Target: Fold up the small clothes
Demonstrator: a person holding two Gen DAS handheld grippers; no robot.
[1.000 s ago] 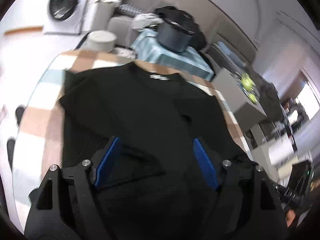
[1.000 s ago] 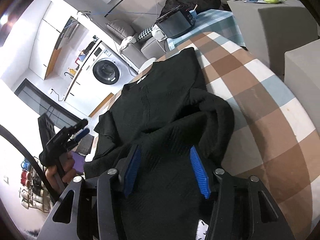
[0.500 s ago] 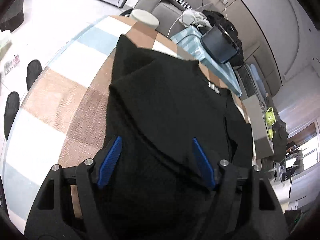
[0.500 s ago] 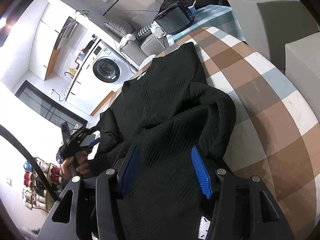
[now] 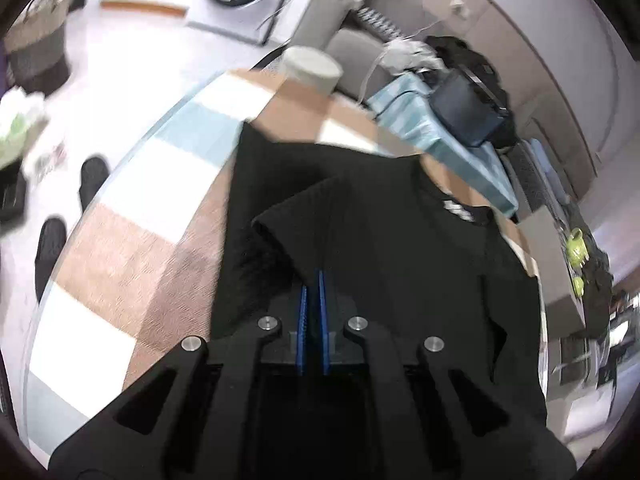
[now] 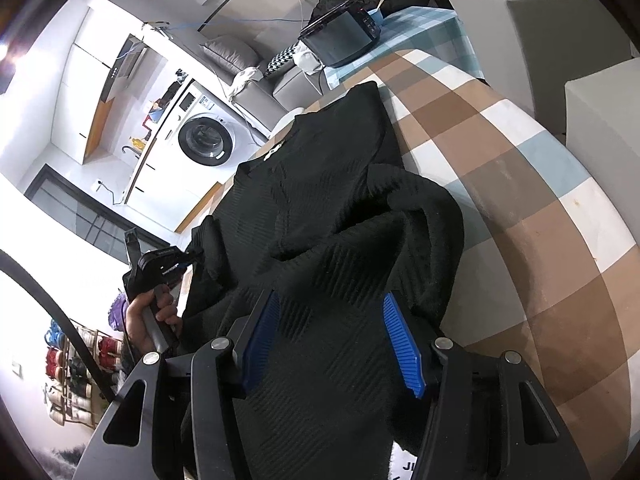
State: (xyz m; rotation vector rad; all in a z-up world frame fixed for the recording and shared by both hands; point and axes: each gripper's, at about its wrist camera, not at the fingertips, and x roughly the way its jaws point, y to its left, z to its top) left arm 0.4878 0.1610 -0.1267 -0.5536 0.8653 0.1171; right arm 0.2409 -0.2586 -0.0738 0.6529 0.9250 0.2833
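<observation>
Left gripper (image 5: 311, 280), blue pads nearly together, pinching a raised fold of black ribbed knit sweater (image 5: 380, 248). Right gripper (image 6: 334, 340), blue pads spread wide, poised low over bunched sweater fabric. Sweater spread across round table with brown, white and blue checked cloth (image 6: 520, 184). Bare hand (image 6: 140, 322) gripping the left gripper's handle at the table's edge.

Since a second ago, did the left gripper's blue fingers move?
Yes. The left gripper has shut: its blue fingers, wide apart before, now pinch a fold of the black sweater over the checked table.
</observation>
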